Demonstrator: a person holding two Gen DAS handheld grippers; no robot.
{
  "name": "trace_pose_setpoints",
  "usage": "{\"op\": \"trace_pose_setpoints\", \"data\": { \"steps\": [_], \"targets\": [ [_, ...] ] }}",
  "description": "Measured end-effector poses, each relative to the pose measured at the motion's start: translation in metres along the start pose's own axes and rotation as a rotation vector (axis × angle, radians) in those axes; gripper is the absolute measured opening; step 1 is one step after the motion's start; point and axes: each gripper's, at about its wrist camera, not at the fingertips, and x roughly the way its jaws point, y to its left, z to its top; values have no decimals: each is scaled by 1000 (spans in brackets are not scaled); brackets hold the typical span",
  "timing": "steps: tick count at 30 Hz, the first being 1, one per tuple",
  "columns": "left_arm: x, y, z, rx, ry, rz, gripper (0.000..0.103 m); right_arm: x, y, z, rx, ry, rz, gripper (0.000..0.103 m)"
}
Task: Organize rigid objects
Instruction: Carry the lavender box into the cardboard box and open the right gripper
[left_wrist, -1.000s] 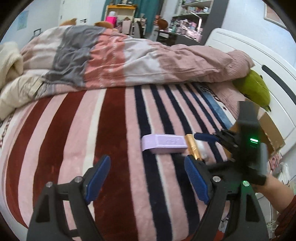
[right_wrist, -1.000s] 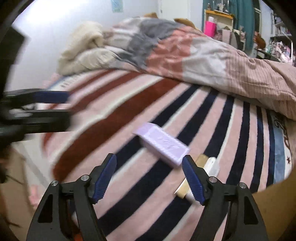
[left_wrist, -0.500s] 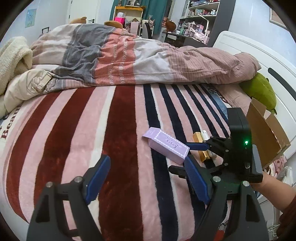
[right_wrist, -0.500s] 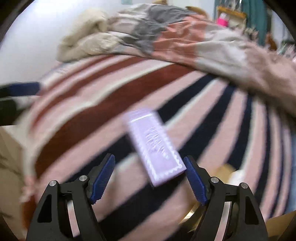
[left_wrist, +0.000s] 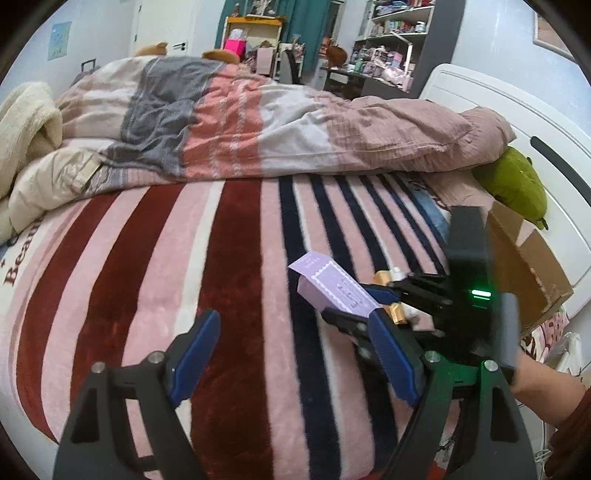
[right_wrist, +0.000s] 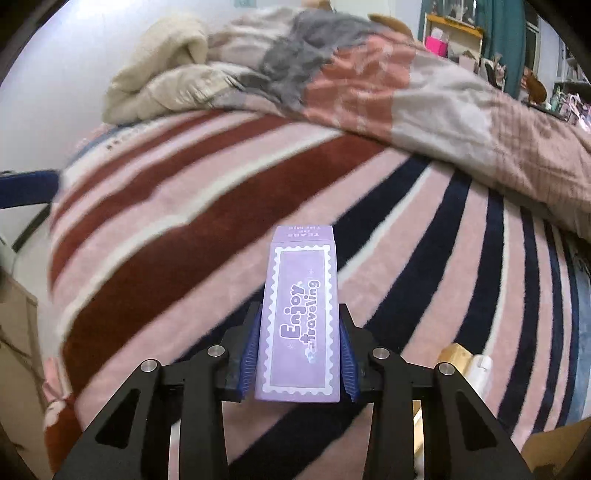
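**Ana:** Right at the bottom of the right wrist view, the right gripper (right_wrist: 299, 354) has its blue pads pressed on both long sides of the lilac box (right_wrist: 301, 314). Those jaws have just been closing, and the box sits squarely between them, clamped.

**Ben:** Which way does it run?

**Ana:** Its long axis points straight ahead along the fingers, toward the top of the frame. The grip is on the near half, so the far end sticks out free over the striped blanket (right_wrist: 207, 236).

**Ben:** And the other side?

**Ana:** From the left wrist view, the left gripper (left_wrist: 291, 354) stands wide with nothing between its pads, low in the frame. The box lies just beyond its right-hand finger, centre-right, so the right hand is plainly the one on it.

**Ben:** Describe the box.

**Ana:** Slim carton, pale purple, white scalloped border like a stamp, "Enjoy traveling" printed along the face. Looks light and stiff to me; edges crisp, no dents I can make out.

**Ben:** Anything close by?

**Ana:** A gold tube (left_wrist: 384, 277) and a white piece lie just beside it on the bed, lower right in the right wrist view. Further right, at the frame's edge, an open cardboard box (left_wrist: 532, 266) sits by the white headboard. I'd judge that's where it goes, a swing to the right.
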Motion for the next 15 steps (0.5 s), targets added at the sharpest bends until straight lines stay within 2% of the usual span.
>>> {"op": "trace_pose_setpoints", "data": {
  "steps": [6,12,15],
  "targets": [
    [-20,-49,26,76,-53,-100,80,-91,5,0,-26,-122,63,33],
    [-25,-126,59,183,-76,-266,79,-173,-26,-14,24,-242,72,33],
    [-16,-167,72,233,-62,-336,64,-200,-49,-26,59,-282,39,33]
  ]
}}
